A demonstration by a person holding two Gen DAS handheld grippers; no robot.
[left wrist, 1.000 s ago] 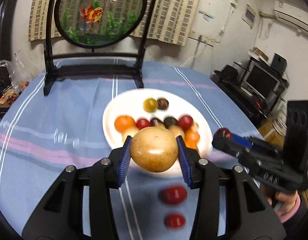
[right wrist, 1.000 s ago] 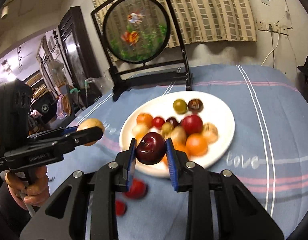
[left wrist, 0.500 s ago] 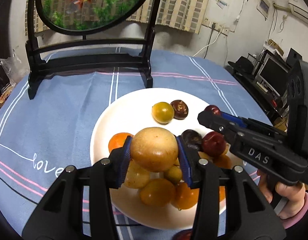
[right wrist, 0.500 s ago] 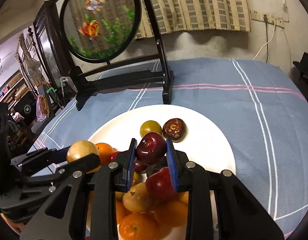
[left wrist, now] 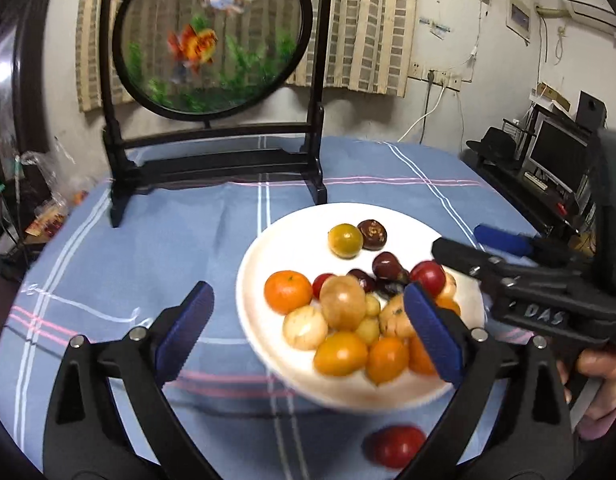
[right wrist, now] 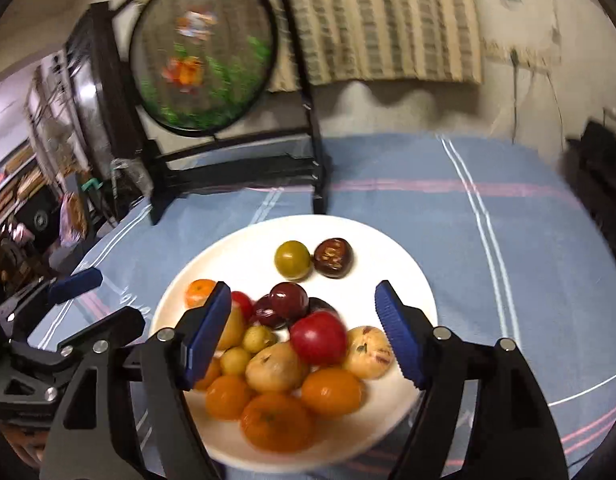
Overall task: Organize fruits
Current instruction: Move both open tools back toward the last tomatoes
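Left wrist view: left gripper [left wrist: 308, 320] jaws had just spread, the tan fruit [left wrist: 342, 301] resting on the plate [left wrist: 284, 240]. Right gripper [right wrist: 304, 336] likewise spread, pinching nothing.

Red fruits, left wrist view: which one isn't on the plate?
The red fruit on the blue cloth, nearest the camera; the others lie on the white plate.

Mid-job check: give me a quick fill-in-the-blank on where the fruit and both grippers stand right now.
1. Both the left gripper and the right gripper have jaws that are ____, with nothing between the pads.
2. The fruit pile sits on a ____ plate.
3. One red fruit lies off the plate on the ____ tablecloth.
4. Beside the yellow-green fruit at the plate's far side sits a single dark ____ fruit.

Missing words: open; white; blue; brown
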